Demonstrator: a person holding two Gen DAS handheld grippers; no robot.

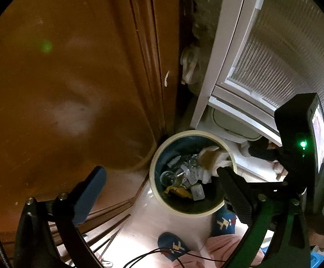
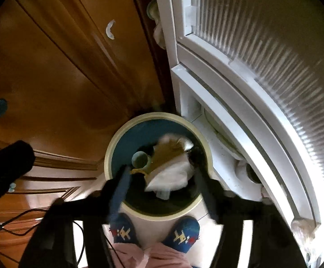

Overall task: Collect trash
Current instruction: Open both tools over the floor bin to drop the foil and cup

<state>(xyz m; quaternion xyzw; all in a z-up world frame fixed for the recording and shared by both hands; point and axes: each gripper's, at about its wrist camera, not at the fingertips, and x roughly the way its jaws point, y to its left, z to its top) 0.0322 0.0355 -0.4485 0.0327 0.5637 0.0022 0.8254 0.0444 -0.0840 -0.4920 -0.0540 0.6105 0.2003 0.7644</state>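
While over bin (image 2: pixel 117 138), right claw (image 2: pixel 159 174) open

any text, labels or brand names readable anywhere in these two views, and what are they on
None can be read.
The small grey packet in the trash bin carries dark print: too small and blurred to read.
The slippers show a yellow figure pattern, not lettering.
The lit screen on the right gripper's body is seen edge-on and glared out: unreadable.
The wooden door shows no writing.
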